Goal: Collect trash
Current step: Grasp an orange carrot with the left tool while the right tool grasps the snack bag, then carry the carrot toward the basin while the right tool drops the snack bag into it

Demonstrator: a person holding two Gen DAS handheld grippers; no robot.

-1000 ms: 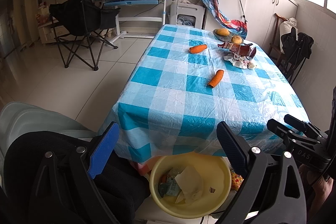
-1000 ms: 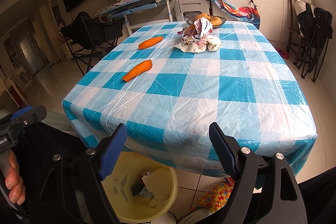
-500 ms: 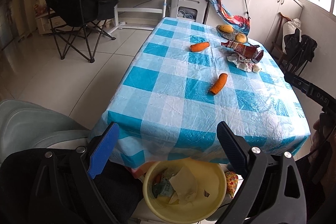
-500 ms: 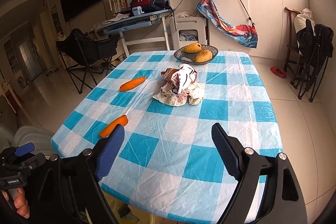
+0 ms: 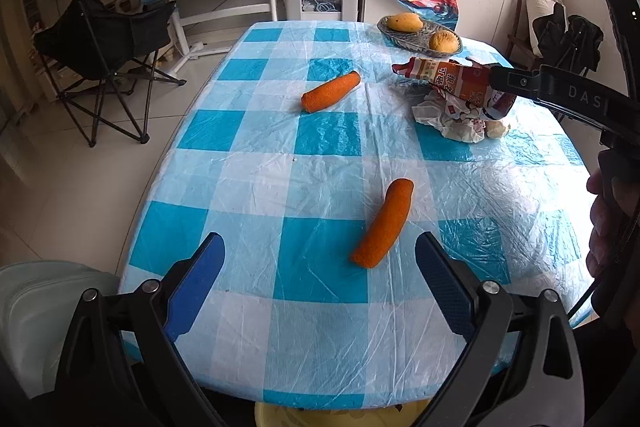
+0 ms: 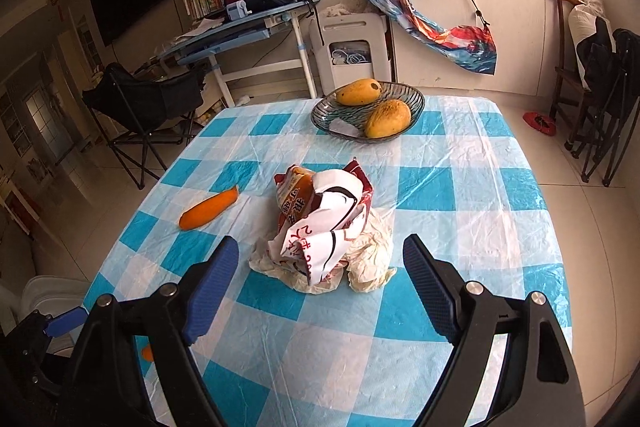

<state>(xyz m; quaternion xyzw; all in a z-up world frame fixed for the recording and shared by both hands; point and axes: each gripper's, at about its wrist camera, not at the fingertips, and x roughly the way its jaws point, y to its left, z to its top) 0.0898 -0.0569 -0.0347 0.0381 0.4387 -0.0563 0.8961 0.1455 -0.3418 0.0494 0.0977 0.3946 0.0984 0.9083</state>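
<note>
Both grippers have swung up from the yellow basin to the table; the right gripper (image 6: 320,287), jaws wide and empty, faces one heap of wrappers (image 6: 324,227) just ahead: light, crinkly, best pinched at its crest. The left gripper (image 5: 318,279), likewise open, faces two carrots (image 5: 384,223); two mangoes (image 6: 388,118) beyond.

On the table (image 6: 460,195), a heap of wrappers (image 6: 324,227) lies straight ahead of my right gripper (image 6: 320,267). Behind the heap stands a bowl (image 6: 332,115) with two mangoes (image 6: 358,91) in it. One carrot (image 6: 208,209) lies left of the heap; another carrot (image 5: 384,223) lies just ahead of my left gripper (image 5: 320,275).
</note>
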